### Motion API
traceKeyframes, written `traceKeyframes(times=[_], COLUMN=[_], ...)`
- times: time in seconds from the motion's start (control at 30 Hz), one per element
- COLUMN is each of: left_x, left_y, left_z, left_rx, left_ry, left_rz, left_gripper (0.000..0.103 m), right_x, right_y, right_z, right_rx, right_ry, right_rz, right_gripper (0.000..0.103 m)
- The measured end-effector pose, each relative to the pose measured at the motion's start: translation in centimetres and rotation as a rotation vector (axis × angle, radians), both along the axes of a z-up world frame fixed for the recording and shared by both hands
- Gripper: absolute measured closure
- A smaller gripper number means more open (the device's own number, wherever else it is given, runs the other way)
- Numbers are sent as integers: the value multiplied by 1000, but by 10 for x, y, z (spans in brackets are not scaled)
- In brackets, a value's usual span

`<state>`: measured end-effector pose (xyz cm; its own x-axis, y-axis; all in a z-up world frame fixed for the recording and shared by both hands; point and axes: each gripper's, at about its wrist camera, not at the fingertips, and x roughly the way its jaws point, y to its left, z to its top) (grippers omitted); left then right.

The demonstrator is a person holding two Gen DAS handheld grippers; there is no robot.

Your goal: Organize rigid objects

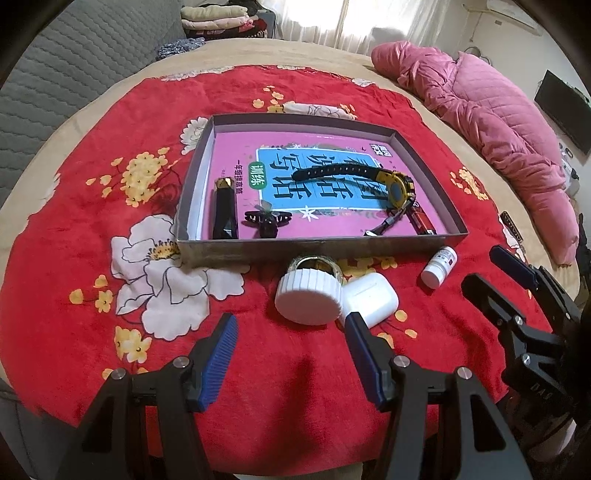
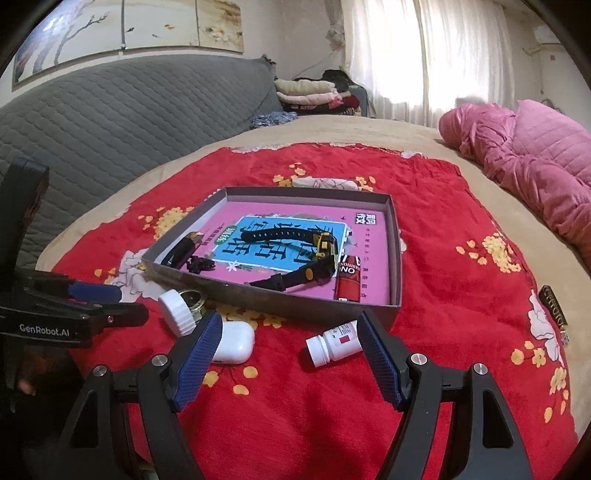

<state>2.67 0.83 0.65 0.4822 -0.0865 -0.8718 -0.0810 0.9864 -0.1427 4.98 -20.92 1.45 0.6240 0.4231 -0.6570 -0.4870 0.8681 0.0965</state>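
Note:
A shallow grey box on the red flowered blanket holds a pink book, a black-and-yellow watch, a black tube, a black hair clip and a red lighter. In front of the box lie a jar with a white lid, a white earbud case and a small white pill bottle. My left gripper is open just short of the jar lid. My right gripper is open, with the bottle near its right finger.
A pink quilted coat lies at the right side of the bed. A grey padded headboard runs along the left, with folded clothes behind. A small dark labelled bar rests on the blanket at the right.

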Motion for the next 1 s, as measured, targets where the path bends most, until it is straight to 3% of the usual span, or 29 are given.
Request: traceKeyframes(times=[1.0], left_x=[19], left_y=[-2], left_z=[-32], left_rx=[-80], left_ry=[54], left_rz=[12], left_gripper=[43], right_x=[40], right_y=[-8], right_z=[-44], right_rx=[-6], right_ry=[156], right_rz=[-51], right_gripper=[26])
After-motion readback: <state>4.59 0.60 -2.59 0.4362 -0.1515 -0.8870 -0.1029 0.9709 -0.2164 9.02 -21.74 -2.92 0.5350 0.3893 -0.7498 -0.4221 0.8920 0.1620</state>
